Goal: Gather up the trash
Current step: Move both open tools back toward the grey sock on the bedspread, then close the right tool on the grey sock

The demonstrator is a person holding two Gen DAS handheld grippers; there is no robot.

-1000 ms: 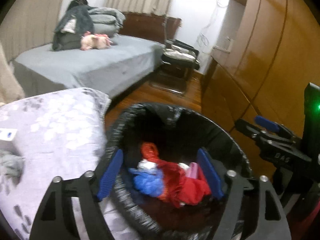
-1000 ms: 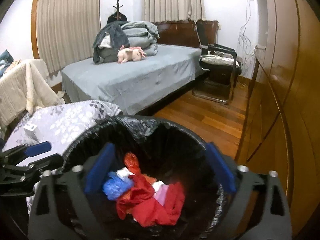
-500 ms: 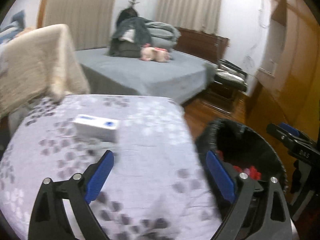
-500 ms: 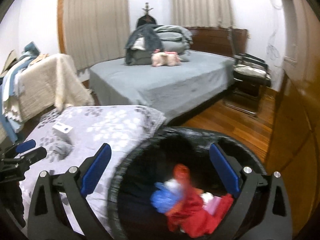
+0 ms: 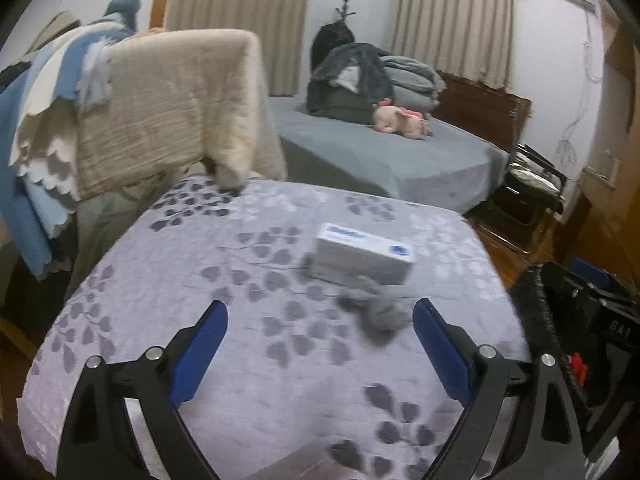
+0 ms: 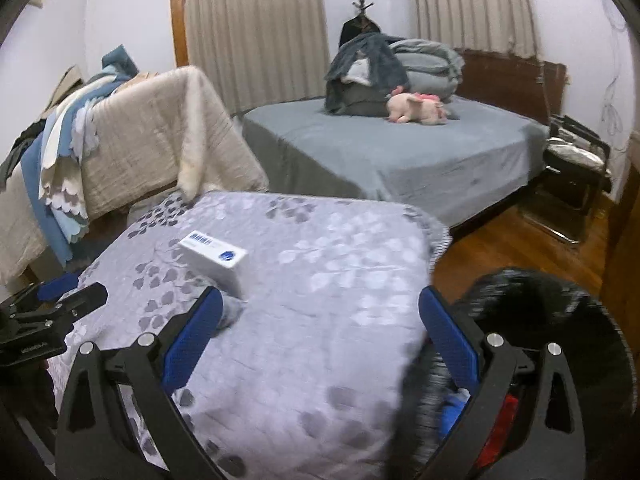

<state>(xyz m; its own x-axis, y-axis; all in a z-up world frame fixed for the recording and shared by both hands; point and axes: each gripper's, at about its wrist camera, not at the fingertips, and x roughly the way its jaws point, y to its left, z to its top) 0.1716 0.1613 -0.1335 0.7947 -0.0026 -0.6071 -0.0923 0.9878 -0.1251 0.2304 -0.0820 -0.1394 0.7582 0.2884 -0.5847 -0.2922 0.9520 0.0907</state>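
A crumpled grey wad [image 5: 376, 314] lies on the table's lilac leaf-patterned cloth [image 5: 240, 280], just in front of a white box [image 5: 362, 254]. My left gripper [image 5: 318, 312] hovers open over the cloth with nothing between its fingers; the wad sits near its right fingertip. My right gripper [image 6: 320, 300] is also open and empty over the same cloth [image 6: 340, 264]. Its left finger hides part of the grey wad [image 6: 231, 311], and the white box [image 6: 214, 258] lies just beyond. The black-lined bin [image 6: 560, 312] stands at the table's right, holding red [image 6: 506, 408] and blue scraps.
A chair draped with beige and blue blankets [image 5: 160, 112] stands behind the table on the left. A grey bed [image 6: 400, 160] carries folded bedding and a pink plush toy. A black chair [image 6: 576, 168] and wooden cabinets stand on the right, over a wood floor.
Both grippers have swung left, from above the bin to above the table. The bin has slid to the right edge, and the white box and grey wad now lie ahead.
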